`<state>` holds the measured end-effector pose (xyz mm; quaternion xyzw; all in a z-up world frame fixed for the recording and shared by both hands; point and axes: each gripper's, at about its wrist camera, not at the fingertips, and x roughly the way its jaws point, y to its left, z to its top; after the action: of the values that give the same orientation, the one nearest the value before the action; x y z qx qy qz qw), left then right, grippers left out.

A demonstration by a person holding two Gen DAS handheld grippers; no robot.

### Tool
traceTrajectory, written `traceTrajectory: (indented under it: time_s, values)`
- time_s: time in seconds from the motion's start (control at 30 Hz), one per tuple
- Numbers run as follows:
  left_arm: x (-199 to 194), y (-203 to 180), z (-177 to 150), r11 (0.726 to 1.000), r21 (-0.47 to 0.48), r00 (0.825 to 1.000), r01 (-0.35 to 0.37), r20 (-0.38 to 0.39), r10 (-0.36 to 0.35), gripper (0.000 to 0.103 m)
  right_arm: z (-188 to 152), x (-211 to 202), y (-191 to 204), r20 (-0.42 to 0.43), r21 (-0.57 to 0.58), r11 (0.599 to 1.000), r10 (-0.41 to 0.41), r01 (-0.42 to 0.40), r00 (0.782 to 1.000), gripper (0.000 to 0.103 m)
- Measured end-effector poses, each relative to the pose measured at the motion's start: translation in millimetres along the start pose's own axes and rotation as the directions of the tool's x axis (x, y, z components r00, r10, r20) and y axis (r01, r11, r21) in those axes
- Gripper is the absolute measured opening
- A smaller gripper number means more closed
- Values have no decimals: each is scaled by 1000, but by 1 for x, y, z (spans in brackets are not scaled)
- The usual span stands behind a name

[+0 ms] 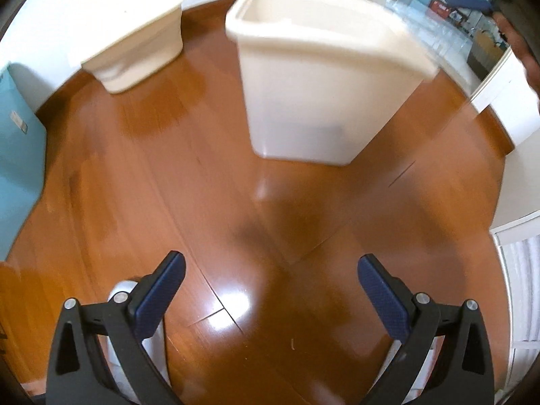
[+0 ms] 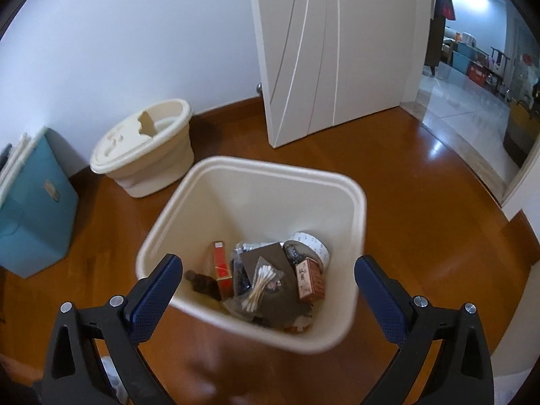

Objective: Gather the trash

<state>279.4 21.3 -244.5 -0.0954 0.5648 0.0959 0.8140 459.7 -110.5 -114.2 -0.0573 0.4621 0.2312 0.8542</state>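
Left gripper (image 1: 271, 270): jaws spread wide, nothing between the blue pads; pitched steeply down over bare wooden floor (image 1: 202, 202), with the bin ahead of it and apart. The frame is smeared by motion blur.

Right gripper (image 2: 268, 270): released likewise, jaws at full spread, empty; angled down so that its fingertips frame the near rim of the bin, though whether they touch it cannot be told.

Cream waste bin (image 2: 256, 182): squarish, upright on the floor, open at the top.

Trash, all lying in the bottom of the bin:
- packet of cotton swabs (image 2: 260, 287)
- red carton (image 2: 221, 263)
- small brown printed box (image 2: 310, 280)
- roll of white tape (image 2: 312, 241)
- dark scraps and wrappers (too jumbled to tell apart)

Second cream container (image 2: 148, 158): oval, lidded, a piece broken out of the lid; stands against the wall, behind and left of the bin.

Teal box (image 2: 33, 209): far left, by the wall.

White door (image 2: 324, 50): behind the bin.
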Motion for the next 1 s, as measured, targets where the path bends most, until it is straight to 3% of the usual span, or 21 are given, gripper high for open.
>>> traceTrajectory:
  time_s: [0.17, 0.37, 0.5, 0.63, 0.8, 1.0]
  values:
    - [-76, -8, 15, 999, 28, 997, 16, 76, -18, 103, -4, -94, 1, 7, 18, 1000, 4, -4, 1000, 103]
    - [-185, -4, 16, 994, 107, 987, -9, 163, -9, 103, -32, -209, 23, -64, 75, 997, -30, 35, 998, 103]
    - [-250, 17, -10, 983, 167, 975, -79, 217, 41, 103, -78, -286, 52, -81, 84, 996, -18, 25, 997, 103]
    - [-307, 46, -48, 985, 145, 962, -96, 267, 55, 103, -135, -335, 68, -81, 151, 988, -18, 30, 997, 103]
    - [-343, 59, -99, 984, 138, 942, -115, 331, 64, 103, -195, -381, 94, -33, 191, 981, -22, 27, 999, 103]
    - [-343, 59, -143, 980, 195, 946, -28, 322, -37, 103, -256, -391, 137, -40, 102, 995, 4, 1, 999, 103]
